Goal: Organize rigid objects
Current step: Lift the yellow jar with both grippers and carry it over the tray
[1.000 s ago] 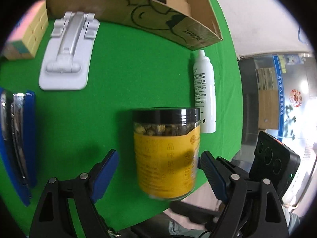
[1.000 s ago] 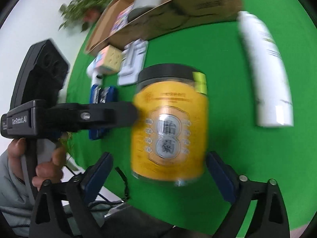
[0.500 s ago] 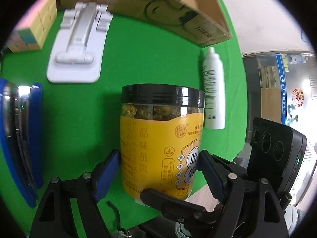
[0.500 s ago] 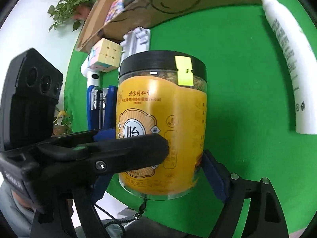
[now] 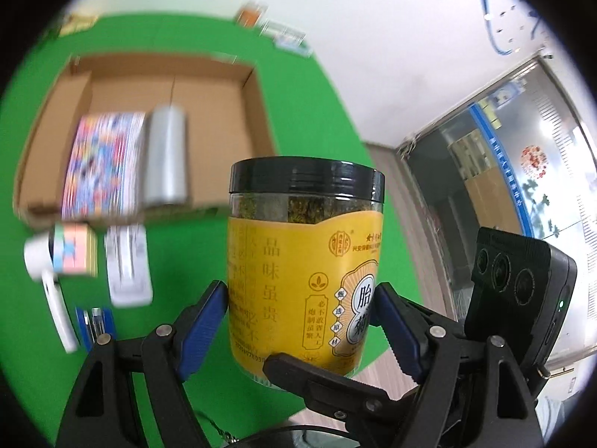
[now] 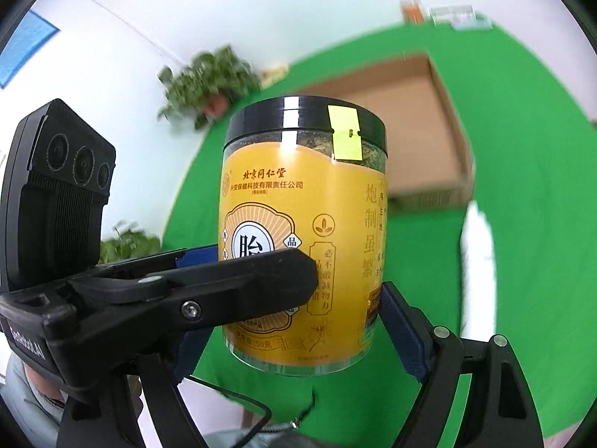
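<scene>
Both my left gripper and right gripper pinched the jar low on its label; rigid, slick plastic, probably light.

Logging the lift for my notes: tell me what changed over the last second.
The jar, standing on the green table a second ago, is now lifted clear of it, upright. Both the left gripper and right gripper have shut on it from open. Views now look down into the box. Items on the table look unmoved.
</scene>
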Demonstrator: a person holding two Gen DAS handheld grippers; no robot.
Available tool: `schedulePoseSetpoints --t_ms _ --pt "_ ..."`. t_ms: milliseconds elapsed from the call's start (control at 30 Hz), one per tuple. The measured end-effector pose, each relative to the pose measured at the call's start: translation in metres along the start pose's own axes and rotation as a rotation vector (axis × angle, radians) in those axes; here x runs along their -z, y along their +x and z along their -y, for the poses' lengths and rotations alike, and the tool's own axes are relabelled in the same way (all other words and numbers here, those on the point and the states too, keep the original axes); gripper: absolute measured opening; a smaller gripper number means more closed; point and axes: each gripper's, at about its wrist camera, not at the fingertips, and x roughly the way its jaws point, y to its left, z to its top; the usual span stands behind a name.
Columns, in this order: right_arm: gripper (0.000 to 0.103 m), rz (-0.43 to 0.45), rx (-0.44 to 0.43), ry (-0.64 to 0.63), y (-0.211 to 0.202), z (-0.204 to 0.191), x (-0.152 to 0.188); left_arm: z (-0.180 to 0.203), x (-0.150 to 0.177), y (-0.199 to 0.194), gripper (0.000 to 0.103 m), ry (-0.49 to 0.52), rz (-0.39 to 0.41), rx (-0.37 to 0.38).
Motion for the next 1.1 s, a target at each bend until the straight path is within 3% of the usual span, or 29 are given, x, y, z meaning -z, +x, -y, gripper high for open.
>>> schedulePoseSetpoints --t_ms 67,233,433,700,933,1100 --pt "0.083 0.037 0.007 -0.021 -0.020 -0.004 -0.016 0.008 -0.014 -0.007 0.080 0.026 0.029 0.003" --pt "0.083 0.050 0.011 -0.051 -0.021 -0.009 -0.058 -0.002 -0.043 -0.014 0.080 0.032 0.062 0.006" --pt "0.083 0.001 0.030 -0.023 0.045 -0.015 -0.107 -0.037 -0.080 0.009 0.080 0.003 0.023 0.020" --pt "0.082 -0.116 0.085 0.037 0.127 0.027 -0.152 -0.095 -0.119 0.078 0.080 -0.075 -0.084 0.086" --pt "0.082 -0.204 0.173 0.089 0.184 0.073 -0.164 -0.119 -0.126 0.131 0.079 -0.132 -0.164 0.126" --pt "0.082 -0.255 0.256 0.100 0.220 0.104 -0.172 -0.124 -0.124 0.151 0.074 -0.130 -0.191 0.064"
